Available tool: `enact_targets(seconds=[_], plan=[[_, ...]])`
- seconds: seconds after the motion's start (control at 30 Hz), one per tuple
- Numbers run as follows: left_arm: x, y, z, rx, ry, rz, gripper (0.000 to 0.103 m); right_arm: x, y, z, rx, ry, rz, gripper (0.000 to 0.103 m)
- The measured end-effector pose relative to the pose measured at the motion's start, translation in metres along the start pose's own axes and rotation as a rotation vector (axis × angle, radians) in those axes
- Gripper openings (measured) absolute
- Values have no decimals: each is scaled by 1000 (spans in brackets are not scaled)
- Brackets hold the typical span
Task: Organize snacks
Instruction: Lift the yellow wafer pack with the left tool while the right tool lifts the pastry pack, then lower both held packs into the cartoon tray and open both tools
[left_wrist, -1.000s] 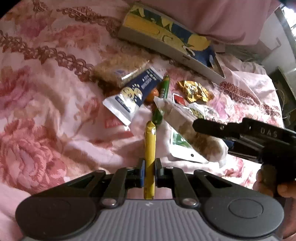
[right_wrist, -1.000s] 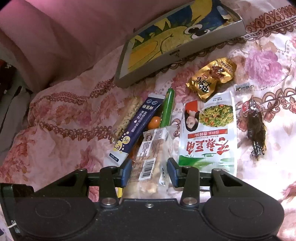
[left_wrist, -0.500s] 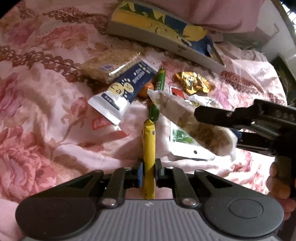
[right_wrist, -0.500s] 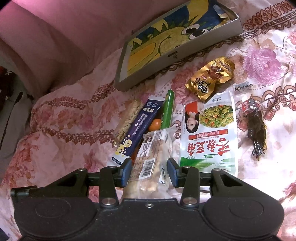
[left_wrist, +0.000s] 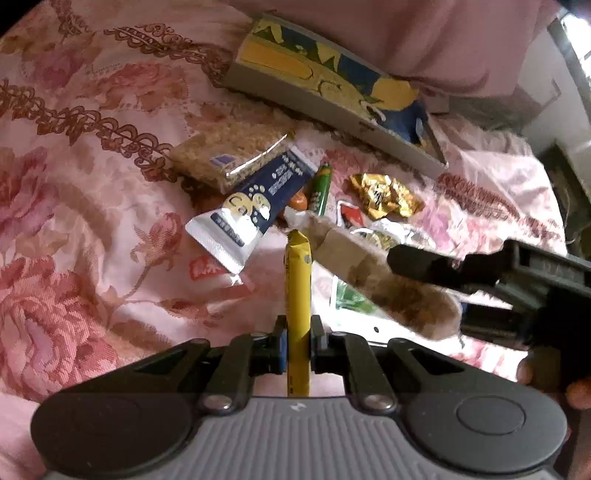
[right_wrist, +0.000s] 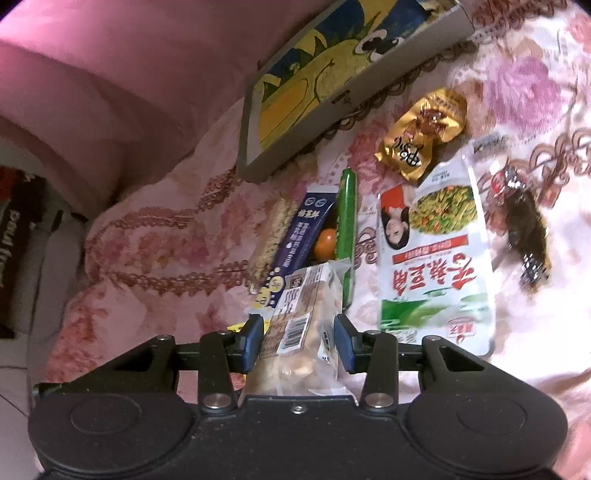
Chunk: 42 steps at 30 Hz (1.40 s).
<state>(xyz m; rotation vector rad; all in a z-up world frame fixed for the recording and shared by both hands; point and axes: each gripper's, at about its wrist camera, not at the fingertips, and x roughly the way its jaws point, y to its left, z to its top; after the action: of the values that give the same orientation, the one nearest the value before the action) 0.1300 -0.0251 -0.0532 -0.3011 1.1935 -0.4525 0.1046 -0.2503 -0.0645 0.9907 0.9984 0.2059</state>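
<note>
- While both grippers carry a snack each, the step in hand reads as transport: 2 items are lifted clear of the pile and not yet placed.
- The left gripper (left_wrist: 298, 338) has its jaws pressed tight on a thin yellow stick pack (left_wrist: 297, 291), which stands upright between the pads.
- The right gripper (right_wrist: 298, 341) pinches a clear snack bag (right_wrist: 308, 325) with a barcode label; the pads press its 2 sides with the jaws part-way apart.
- The remaining snacks lie on the floral bedspread (left_wrist: 74, 221): a navy-and-white pouch (left_wrist: 255, 206), a noodle block (left_wrist: 225, 151), a green stick (right_wrist: 347, 225), a gold packet (right_wrist: 424, 133), a green pea bag (right_wrist: 436, 258) and a dark wrapped item (right_wrist: 524, 229).
- The open tray box (right_wrist: 332, 74) with cartoon print sits at the far side, beyond the pile.
- The next move probably calls for carrying each held item over the pile to the box and releasing it inside its rim, 1 at a time so the grippers do not cross.
</note>
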Motion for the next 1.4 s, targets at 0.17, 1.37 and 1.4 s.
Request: enact_targets(seconds=[0.17, 1.37, 1.4], plan=[[-14, -4, 14, -5, -39, -28, 11, -7, 0, 6, 18, -19, 49, 44], [115, 8, 256, -15, -365, -39, 11, 118, 10, 228, -126, -349, -49, 44], [117, 9, 255, -10, -367, -33, 11, 123, 10, 225, -140, -346, -56, 44]])
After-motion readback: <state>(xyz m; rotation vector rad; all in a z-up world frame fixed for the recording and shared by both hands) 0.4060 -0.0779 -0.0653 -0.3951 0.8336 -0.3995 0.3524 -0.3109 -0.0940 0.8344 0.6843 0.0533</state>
